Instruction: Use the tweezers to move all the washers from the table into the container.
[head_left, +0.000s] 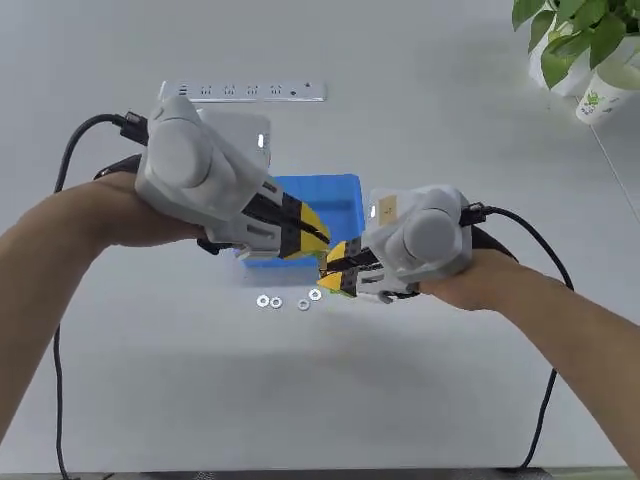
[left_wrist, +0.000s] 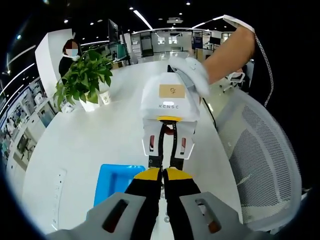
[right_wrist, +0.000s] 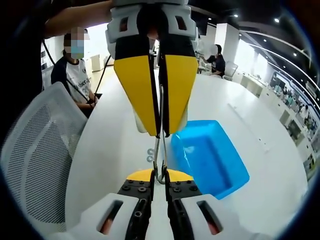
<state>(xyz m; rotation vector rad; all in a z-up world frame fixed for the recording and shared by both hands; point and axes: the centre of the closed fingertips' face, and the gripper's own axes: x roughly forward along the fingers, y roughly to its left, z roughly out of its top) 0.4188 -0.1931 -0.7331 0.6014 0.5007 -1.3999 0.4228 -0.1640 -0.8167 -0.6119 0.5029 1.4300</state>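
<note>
One blue container (head_left: 335, 200) at back of table (head_left: 300, 400). L gripper (head_left: 318, 237) & R gripper (head_left: 332, 268) nose to nose just in front, both squeezed tight on tweezers (right_wrist: 160, 145) btwn them. Four washers (head_left: 263, 300) on table, just below tips.

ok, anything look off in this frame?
Nothing spilled or damaged. One oddity: the tweezers are pinched by both the left gripper and right gripper at once, jaw tips facing. Washers lie on the table beside the container.
</note>
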